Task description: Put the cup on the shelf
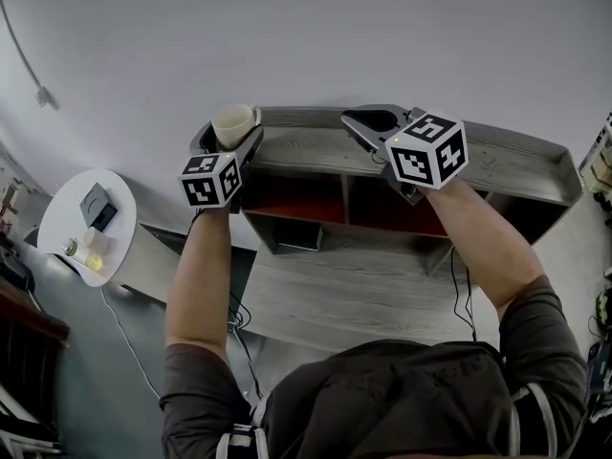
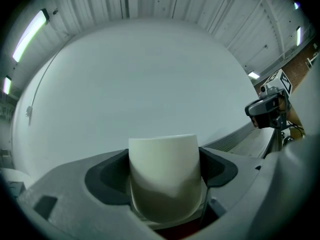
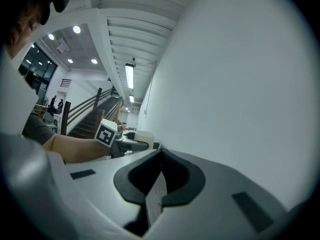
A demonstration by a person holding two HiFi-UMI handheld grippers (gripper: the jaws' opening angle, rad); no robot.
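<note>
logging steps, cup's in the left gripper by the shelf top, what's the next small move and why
Probably lower the left gripper until the cup rests on the shelf top: it's held upright over the top's left end, and no contact shows.

Grey wood shelf (image 1: 516,165) w/ raised rim stands against the wall, open compartments below. Round white bench (image 1: 59,220) at left carries a dark box (image 1: 98,206) & small items (image 1: 86,251).
</note>
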